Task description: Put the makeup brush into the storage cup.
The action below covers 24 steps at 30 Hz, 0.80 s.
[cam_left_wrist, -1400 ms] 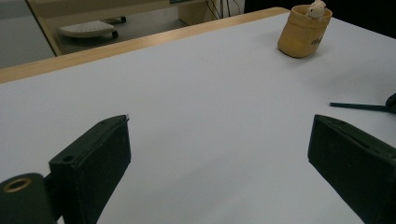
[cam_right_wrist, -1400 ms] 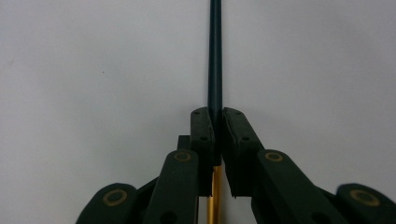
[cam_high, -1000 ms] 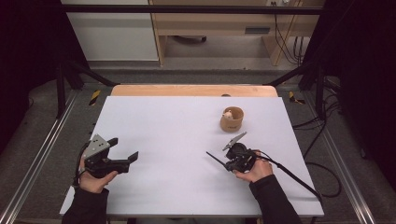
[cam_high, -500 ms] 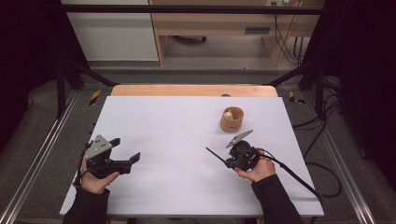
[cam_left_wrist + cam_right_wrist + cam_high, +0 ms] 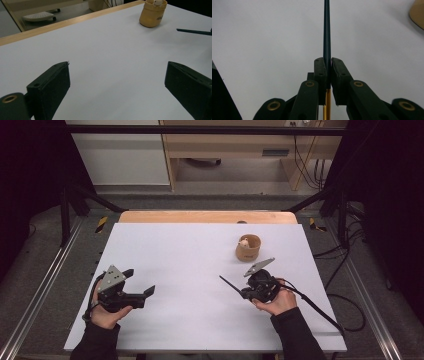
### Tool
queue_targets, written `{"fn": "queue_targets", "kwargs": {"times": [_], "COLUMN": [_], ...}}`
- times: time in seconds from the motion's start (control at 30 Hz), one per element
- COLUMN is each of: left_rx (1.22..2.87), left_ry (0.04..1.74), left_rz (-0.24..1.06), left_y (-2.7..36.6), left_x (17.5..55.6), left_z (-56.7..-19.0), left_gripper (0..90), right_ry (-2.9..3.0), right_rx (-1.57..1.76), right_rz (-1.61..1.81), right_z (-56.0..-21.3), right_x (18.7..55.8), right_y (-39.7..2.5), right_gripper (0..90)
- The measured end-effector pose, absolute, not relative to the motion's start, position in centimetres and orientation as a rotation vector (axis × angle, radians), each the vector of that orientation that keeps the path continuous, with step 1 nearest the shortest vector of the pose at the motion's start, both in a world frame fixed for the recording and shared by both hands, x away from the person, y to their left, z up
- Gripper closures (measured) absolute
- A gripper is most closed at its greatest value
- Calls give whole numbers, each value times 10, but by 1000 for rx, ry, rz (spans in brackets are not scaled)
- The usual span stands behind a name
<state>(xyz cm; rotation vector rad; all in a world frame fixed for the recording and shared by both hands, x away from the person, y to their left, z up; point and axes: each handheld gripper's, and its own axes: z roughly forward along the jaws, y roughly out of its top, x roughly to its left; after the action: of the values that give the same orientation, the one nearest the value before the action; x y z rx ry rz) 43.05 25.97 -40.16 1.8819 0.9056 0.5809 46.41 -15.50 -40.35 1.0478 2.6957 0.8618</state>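
2 grippers in play. Right gripper (image 5: 240, 292) has its jaws clenched on a thin dark stick (image 5: 327, 30), maybe a chopstick or a stirrer; hard to tell which. Its shaft runs straight out ahead of the pads, with a gold section behind them. In the high view the stick (image 5: 229, 284) points left and away over the white table (image 5: 190, 250), tip just above the surface. Left gripper (image 5: 142, 292) is released, jaws wide apart, nothing between them, hovering low over bare table well apart from everything

Tan cup (image 5: 248, 248) sits near the right gripper, on its far side, with a small pale item (image 5: 244, 242) inside

Handling call: the stick looks light, stiff and smooth, so it can pivot or slide in a 2-pad pinch. Grip near the thick end, square across the shaft, as now. The cup looks light and tippable; nudge it and it'll move
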Motion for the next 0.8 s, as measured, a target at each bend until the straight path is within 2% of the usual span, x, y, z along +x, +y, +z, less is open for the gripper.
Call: {"fn": "queue_targets", "kwargs": {"times": [0.8], "left_rx": [1977], "left_ry": [779], "left_rz": [558], "left_y": [220], "left_x": [430], "left_z": [-398], "left_gripper": [60], "right_ry": [2726], "right_rx": [972], "right_rz": [927], "right_z": [-393], "right_x": [463], "right_y": [-144], "right_gripper": [835]}}
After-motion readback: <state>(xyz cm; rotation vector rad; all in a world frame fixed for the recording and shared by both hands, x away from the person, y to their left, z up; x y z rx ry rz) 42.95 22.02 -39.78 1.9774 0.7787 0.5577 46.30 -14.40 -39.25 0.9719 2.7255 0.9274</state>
